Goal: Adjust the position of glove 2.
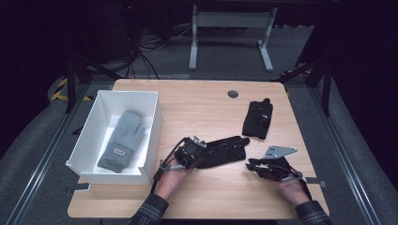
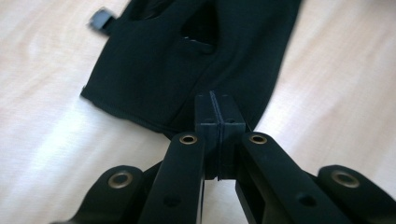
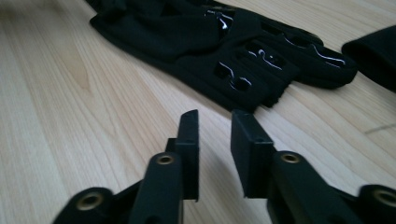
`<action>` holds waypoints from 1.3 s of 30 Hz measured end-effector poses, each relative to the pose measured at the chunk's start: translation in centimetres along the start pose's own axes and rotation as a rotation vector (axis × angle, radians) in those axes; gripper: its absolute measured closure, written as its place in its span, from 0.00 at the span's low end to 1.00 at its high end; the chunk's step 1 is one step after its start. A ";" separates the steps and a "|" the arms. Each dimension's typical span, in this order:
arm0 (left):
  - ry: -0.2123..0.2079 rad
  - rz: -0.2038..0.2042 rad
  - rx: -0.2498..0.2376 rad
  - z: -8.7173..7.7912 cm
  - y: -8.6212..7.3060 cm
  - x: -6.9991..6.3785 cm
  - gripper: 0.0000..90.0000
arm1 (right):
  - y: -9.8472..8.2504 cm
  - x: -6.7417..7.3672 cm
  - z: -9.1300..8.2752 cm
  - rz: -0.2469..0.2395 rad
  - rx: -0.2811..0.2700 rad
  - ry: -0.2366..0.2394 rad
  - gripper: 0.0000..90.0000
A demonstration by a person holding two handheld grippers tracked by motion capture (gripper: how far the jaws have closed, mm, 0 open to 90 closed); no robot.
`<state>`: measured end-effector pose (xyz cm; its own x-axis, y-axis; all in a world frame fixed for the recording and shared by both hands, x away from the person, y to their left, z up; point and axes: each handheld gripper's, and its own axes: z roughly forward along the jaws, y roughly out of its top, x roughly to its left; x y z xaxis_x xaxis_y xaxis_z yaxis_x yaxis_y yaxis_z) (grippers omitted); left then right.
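While the left gripper [image 1: 193,154] is pinching the cuff edge of the black glove [image 1: 224,150] at mid-counter [image 1: 202,108], jaws closed on fabric, the right gripper [image 3: 212,126] is hovering off the glove's fingertips, jaws narrowly parted and empty. The white box [image 1: 89,140] with the grey mitten [image 1: 123,139] is sitting to the left. Likely lifting next: keeping the pinch deep and rising slowly should prevent slipping. A second black glove [image 1: 257,119] is lying apart.

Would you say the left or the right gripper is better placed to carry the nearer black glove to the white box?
Left, probably. The left gripper is shut at the black glove cuff and nearer the white box; the right gripper is apart, holding nothing.
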<state>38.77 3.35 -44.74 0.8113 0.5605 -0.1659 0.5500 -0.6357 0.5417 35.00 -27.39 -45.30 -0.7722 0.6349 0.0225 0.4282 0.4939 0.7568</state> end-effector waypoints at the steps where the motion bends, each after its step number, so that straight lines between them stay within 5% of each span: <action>1: -0.016 0.007 0.000 0.0 -0.1 -0.3 1.00 | 0.2 0.1 0.3 -0.004 0.003 0.004 0.89; 6: -0.063 0.032 0.007 0.2 -0.5 -1.9 1.00 | 0.7 0.2 1.1 0.000 0.009 0.003 1.00; 21: -0.227 0.116 0.017 1.8 0.0 -5.8 1.00 | 2.0 -1.1 3.6 0.037 0.014 -0.002 1.00; 28: -0.264 0.129 -0.002 2.2 0.2 -6.4 1.00 | 3.3 -0.7 5.6 0.014 0.022 0.021 1.00; 34: -0.249 0.103 -0.092 0.2 0.1 -5.1 1.00 | 3.7 -0.5 5.2 0.010 0.002 0.027 1.00; 39: -0.147 0.066 -0.130 -1.8 -0.8 -2.9 0.99 | 3.4 -1.0 4.4 0.022 -0.012 0.021 0.97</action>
<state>35.65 3.23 -43.22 0.8700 0.4309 -0.2397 0.4724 -0.5890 0.6557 39.31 -23.68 -45.62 -0.7723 0.6331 0.0525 0.4394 0.4728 0.7638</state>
